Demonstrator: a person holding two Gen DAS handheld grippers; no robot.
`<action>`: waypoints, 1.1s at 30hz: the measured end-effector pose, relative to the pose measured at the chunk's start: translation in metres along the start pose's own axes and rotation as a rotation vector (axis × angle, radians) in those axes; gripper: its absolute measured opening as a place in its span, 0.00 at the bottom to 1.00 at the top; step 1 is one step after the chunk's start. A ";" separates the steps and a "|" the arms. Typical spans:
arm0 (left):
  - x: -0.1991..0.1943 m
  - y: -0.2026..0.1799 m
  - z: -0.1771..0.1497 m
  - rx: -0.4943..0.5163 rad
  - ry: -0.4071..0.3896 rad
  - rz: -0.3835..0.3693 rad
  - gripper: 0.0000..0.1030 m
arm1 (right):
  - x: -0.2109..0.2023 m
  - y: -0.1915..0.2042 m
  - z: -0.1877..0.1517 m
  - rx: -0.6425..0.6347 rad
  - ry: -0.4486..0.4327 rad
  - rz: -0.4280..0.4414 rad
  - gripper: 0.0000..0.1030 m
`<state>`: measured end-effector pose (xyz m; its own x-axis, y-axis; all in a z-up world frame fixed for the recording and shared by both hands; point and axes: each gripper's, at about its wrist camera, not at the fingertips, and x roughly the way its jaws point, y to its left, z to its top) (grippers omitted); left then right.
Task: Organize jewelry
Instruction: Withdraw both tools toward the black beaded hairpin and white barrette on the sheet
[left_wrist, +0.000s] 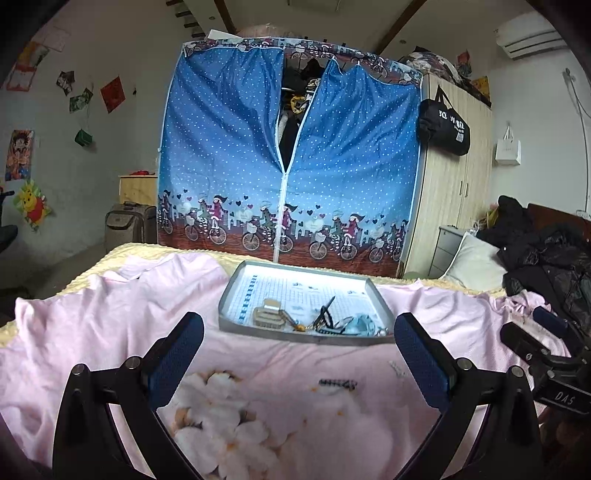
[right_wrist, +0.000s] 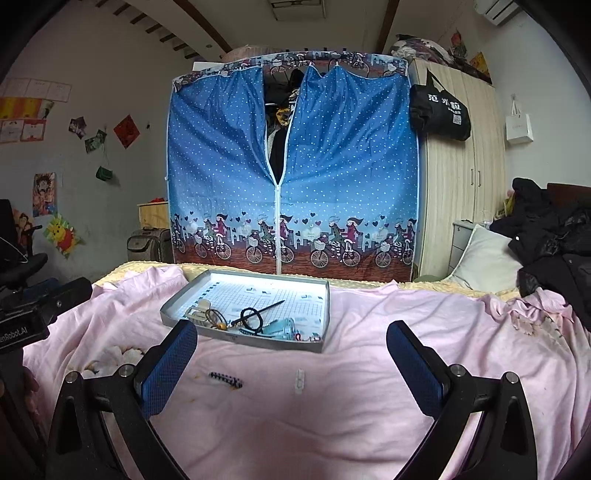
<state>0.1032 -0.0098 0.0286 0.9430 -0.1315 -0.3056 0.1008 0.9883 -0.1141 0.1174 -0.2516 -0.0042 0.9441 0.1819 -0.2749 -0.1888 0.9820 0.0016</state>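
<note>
Most pieces already lie in the tray (right_wrist: 317, 314); a striped clip (right_wrist: 225, 379) and, probably, a pale clip (right_wrist: 299, 380) remain on the blanket (right_wrist: 369, 424) before its near edge. Both my grippers, left (left_wrist: 299, 354) and right (right_wrist: 291, 365), gape empty.

A pale pink blanket (right_wrist: 369, 387) with cream flower print lies under a grey tray (right_wrist: 321, 317) lined with white gridded paper, before a blue white-dotted wardrobe cover (right_wrist: 351, 166) bordered with cartoon cyclists on brown.

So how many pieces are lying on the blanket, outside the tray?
2: a dark striped clip nearer the left tool, and a pale clip to its right. Blanket folds may hide more.
</note>
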 end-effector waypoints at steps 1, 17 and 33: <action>-0.003 0.000 -0.003 0.002 0.004 0.002 0.98 | -0.003 0.000 -0.002 0.004 0.001 -0.003 1.00; -0.009 -0.020 -0.046 0.084 0.224 0.010 0.98 | -0.015 -0.005 -0.042 0.112 0.235 -0.026 1.00; 0.084 -0.028 -0.052 0.294 0.585 -0.084 0.98 | 0.069 -0.008 -0.066 0.068 0.651 0.058 1.00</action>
<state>0.1629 -0.0522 -0.0428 0.6088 -0.1476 -0.7795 0.3273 0.9418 0.0772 0.1659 -0.2501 -0.0867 0.5723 0.1882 -0.7981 -0.1972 0.9763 0.0888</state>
